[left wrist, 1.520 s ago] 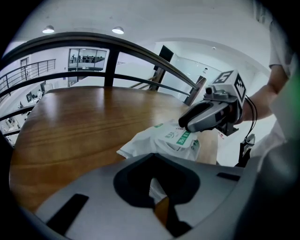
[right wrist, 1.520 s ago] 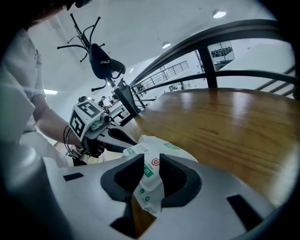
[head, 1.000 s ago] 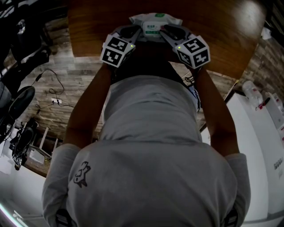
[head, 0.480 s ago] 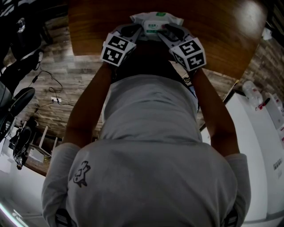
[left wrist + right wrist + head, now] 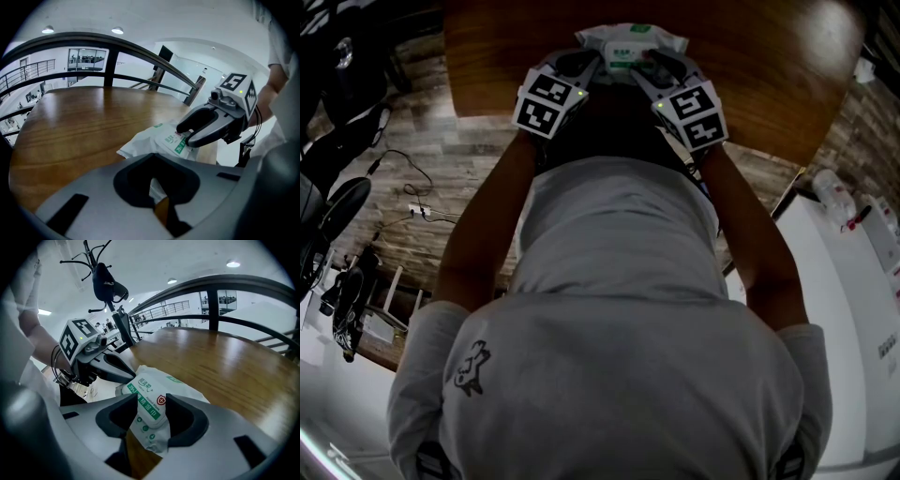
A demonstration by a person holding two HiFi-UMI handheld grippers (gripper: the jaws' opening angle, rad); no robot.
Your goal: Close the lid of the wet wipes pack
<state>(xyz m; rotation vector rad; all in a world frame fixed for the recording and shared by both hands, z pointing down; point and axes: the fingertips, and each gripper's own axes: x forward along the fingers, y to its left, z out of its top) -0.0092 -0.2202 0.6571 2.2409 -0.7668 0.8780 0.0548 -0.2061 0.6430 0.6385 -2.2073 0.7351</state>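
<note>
The white wet wipes pack (image 5: 630, 39) with green print lies near the front edge of the wooden table (image 5: 750, 75). Its labelled lid flap (image 5: 149, 401) looks flat on the pack. My right gripper (image 5: 149, 413) is over the pack's near end. Its jaws have just been opening and stand apart on either side of the flap, not pressing it. My left gripper (image 5: 153, 199) is at the pack's (image 5: 159, 140) other end, its jaws narrowed on a sliver of the white wrapper. Each gripper shows in the other's view: the right (image 5: 185, 133) and the left (image 5: 129, 376).
The table's front edge runs just under both grippers (image 5: 586, 67) (image 5: 649, 64). Past it lies a wood-pattern floor with cables (image 5: 412, 187). A white cabinet (image 5: 853, 281) stands at the right. A dark curved railing (image 5: 140, 51) runs behind the table.
The right gripper's marker cube has tilted and shifted slightly left, toward the person. The left gripper and the pack have stayed put.
</note>
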